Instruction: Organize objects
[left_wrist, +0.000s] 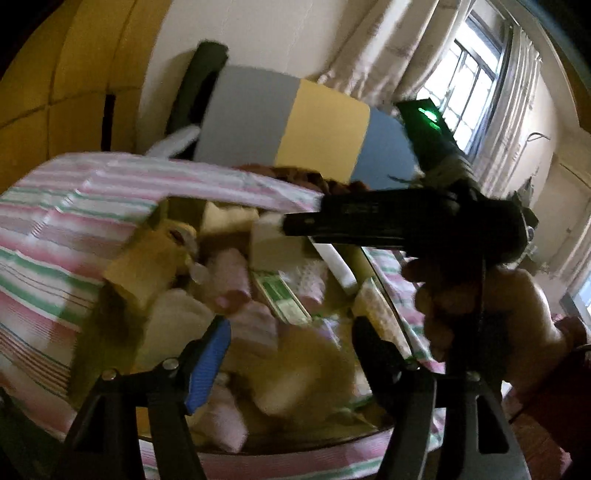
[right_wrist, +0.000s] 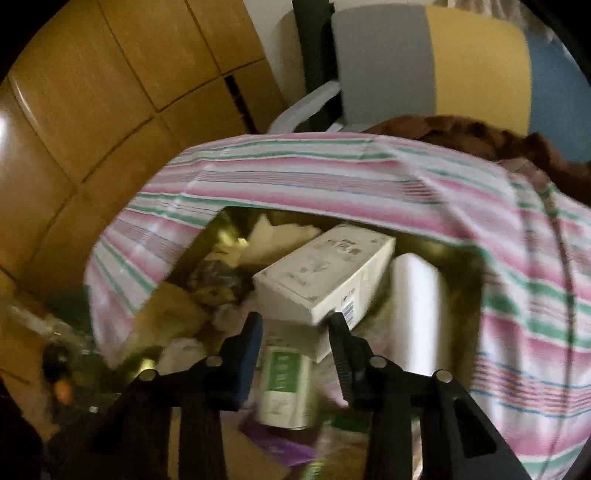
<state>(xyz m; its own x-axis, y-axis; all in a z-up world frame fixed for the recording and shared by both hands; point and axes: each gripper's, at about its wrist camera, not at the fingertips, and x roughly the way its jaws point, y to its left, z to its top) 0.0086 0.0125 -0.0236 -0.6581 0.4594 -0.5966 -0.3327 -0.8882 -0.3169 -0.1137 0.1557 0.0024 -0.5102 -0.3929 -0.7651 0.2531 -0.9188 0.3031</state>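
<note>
A pink, green and white striped bag (left_wrist: 55, 258) (right_wrist: 517, 258) lies open, full of several small packs. My left gripper (left_wrist: 288, 328) hangs open above its contents, and its blue pad (left_wrist: 208, 362) touches nothing. A white box (right_wrist: 325, 266) lies slanted on top of the pile. My right gripper (right_wrist: 295, 319) has its fingertips set against the near corner of this box, one on each side. In the left wrist view the right gripper (left_wrist: 284, 221) reaches in from the right, held by a hand (left_wrist: 498, 314). Both views are blurred.
A white roll (right_wrist: 417, 306) and a green-and-white pack (right_wrist: 284, 384) lie beside the box. Behind the bag stand a grey, yellow and blue cushion (left_wrist: 314, 122) and brown fabric (right_wrist: 461, 133). Wooden cabinet doors (right_wrist: 92, 92) are at the left, a curtained window (left_wrist: 469, 81) at the right.
</note>
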